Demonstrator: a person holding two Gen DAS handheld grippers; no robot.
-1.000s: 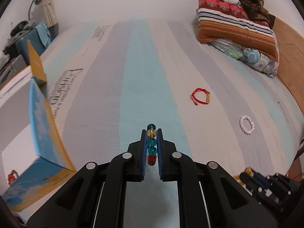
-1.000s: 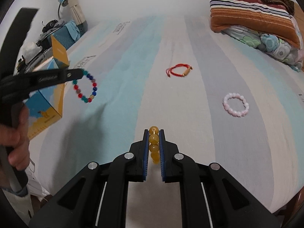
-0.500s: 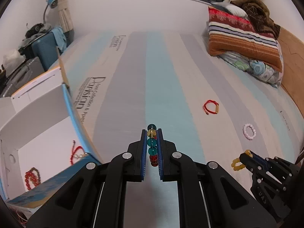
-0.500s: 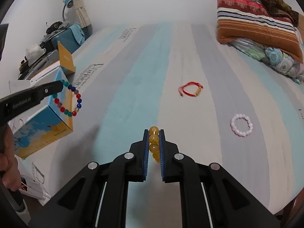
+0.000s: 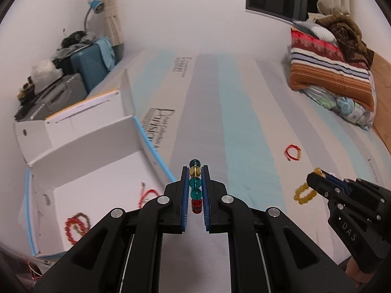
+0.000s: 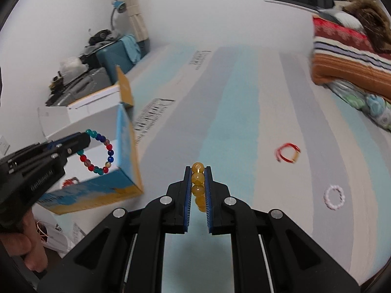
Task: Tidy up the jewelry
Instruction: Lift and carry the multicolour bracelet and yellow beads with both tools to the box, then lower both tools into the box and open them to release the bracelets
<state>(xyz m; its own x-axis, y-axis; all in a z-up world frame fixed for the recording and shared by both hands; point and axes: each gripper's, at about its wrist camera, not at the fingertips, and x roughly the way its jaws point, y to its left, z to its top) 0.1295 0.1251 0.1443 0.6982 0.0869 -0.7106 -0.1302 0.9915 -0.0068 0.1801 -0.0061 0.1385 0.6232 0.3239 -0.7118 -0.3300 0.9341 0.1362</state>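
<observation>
My left gripper [image 5: 195, 171] is shut on a multicoloured bead bracelet [image 5: 195, 188], held above the striped bed beside the open white and blue box [image 5: 80, 156]. From the right wrist view that bracelet [image 6: 99, 152] hangs as a ring in front of the box [image 6: 124, 146]. My right gripper [image 6: 198, 171] is shut on a yellow bead bracelet [image 6: 198, 185], which dangles at the right of the left wrist view as the yellow bracelet [image 5: 304, 193]. A red cord bracelet [image 6: 287, 152] and a pale pink bead bracelet [image 6: 334, 197] lie on the bed. Red bracelets [image 5: 75, 225] lie inside the box.
Folded striped blankets [image 5: 327, 73] are piled at the bed's far right. Suitcases with clothes [image 5: 80, 70] and a blue lamp [image 5: 94, 6] stand beyond the box on the left. A hand [image 6: 24, 246] grips the left tool. Papers lie on the floor below the box.
Both grippers have risen and swung left toward the box, each keeping its bracelet. The box's inside with red bracelets has come into the left wrist view.
</observation>
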